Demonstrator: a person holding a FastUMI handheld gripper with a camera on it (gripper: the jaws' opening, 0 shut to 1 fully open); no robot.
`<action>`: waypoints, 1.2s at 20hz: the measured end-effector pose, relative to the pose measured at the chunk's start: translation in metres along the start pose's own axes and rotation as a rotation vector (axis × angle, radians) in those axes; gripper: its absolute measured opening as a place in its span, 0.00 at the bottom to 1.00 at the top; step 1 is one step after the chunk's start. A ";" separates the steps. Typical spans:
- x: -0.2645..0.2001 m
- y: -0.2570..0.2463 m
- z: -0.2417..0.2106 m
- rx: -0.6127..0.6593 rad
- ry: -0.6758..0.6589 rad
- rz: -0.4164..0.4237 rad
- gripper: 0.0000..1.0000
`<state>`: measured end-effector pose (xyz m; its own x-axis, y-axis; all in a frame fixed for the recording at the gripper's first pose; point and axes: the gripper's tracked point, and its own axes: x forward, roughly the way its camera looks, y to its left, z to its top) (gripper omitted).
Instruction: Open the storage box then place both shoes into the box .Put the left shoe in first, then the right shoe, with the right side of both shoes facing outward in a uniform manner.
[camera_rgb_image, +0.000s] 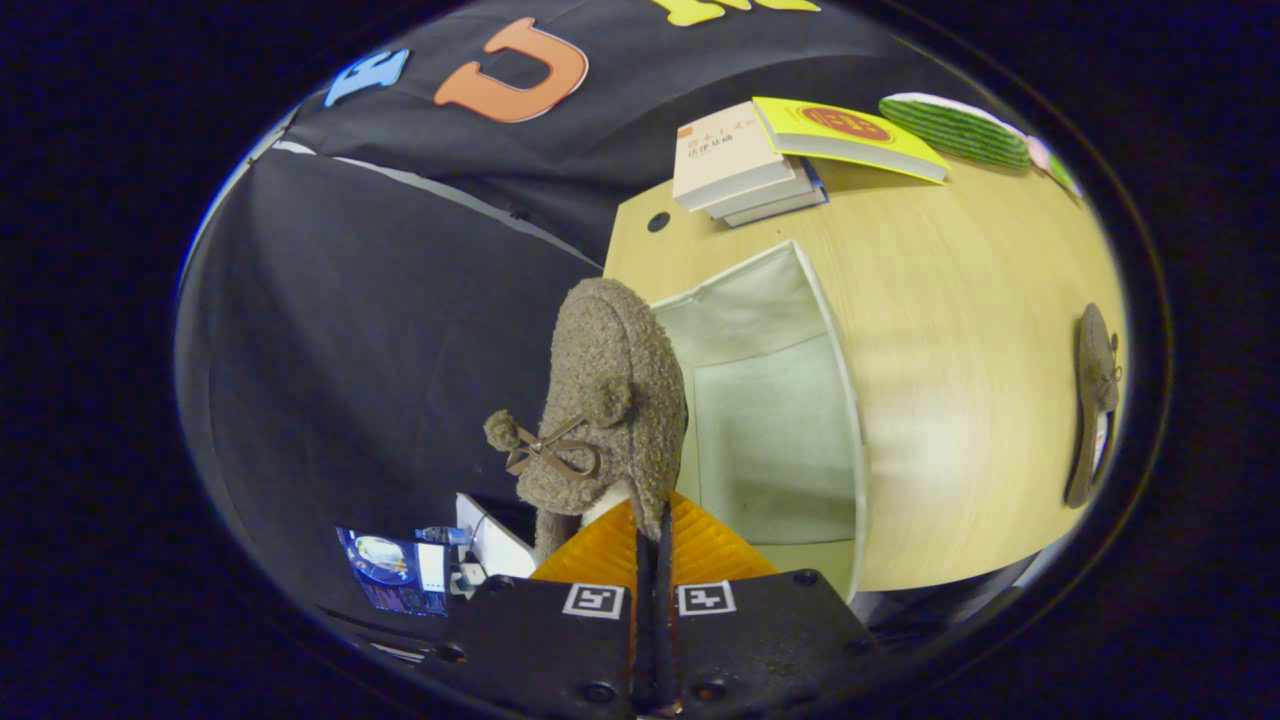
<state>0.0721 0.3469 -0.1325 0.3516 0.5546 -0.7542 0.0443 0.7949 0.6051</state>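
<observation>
We hold the fuzzy shoe (610, 400) pinched at its collar in the tool (650, 535), beside the open box (770, 420). Soft, light; second shoe (1095, 400) lies at three o'clock on the counter (950, 300).

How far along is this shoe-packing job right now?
The storage box on the table already stands open and looks empty. The fingers are shut on one fuzzy brown shoe, held beside the box. The other shoe lies on the table, not yet picked up.
</observation>
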 end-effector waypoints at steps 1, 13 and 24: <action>0.007 -0.002 -0.002 -0.002 0.005 -0.016 0.06; 0.062 -0.020 0.011 0.076 0.021 -0.023 0.20; 0.009 -0.009 0.008 -0.133 -0.063 0.032 0.85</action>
<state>0.0825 0.3431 -0.1429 0.4086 0.5673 -0.7150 -0.0912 0.8048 0.5865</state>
